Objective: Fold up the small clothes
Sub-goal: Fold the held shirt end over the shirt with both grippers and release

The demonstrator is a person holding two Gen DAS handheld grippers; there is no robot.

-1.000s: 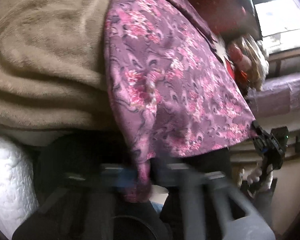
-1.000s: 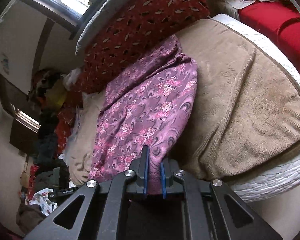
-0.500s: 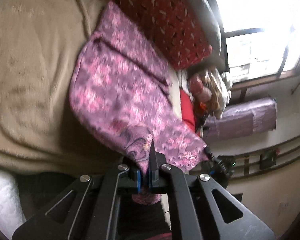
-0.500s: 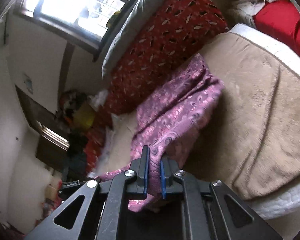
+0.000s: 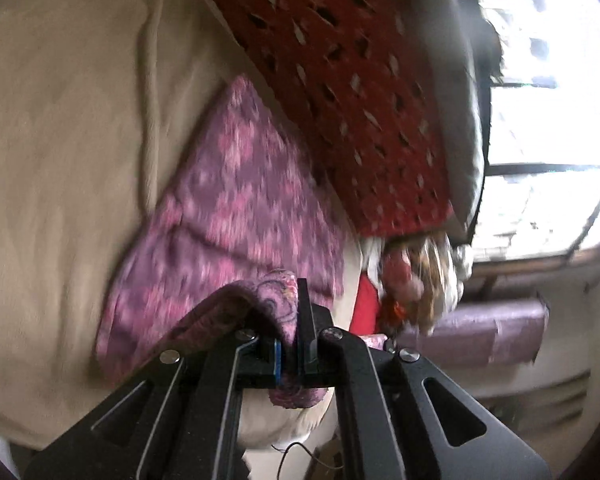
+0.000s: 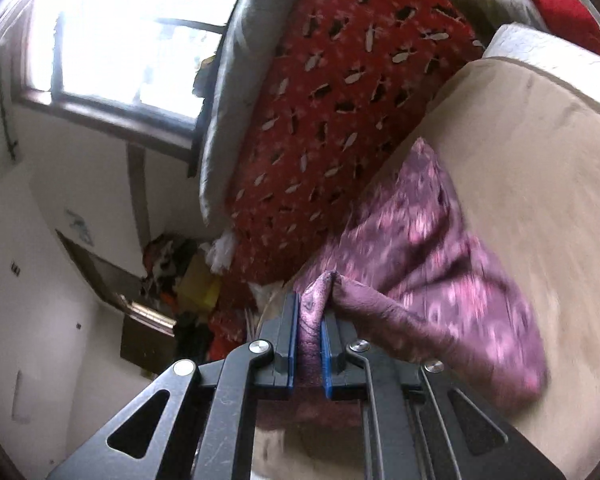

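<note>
Clamping purple cloth (image 5: 236, 200): left tongs (image 5: 290, 344), right tongs (image 6: 310, 344).

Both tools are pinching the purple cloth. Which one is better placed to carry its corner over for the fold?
Probably neither alone. The left tool and right tool are each shut on a corner of the purple cloth, which trails onto the beige blanket; move both together.

Left gripper (image 5: 290, 344): jaws clamped on a corner of the purple floral garment (image 5: 236, 208). Garment: spread on the beige blanket (image 5: 60, 160), blurred, apparently doubled over. Red patterned pillow (image 5: 340, 80): just beyond the garment, window (image 5: 540, 120) behind it.
</note>
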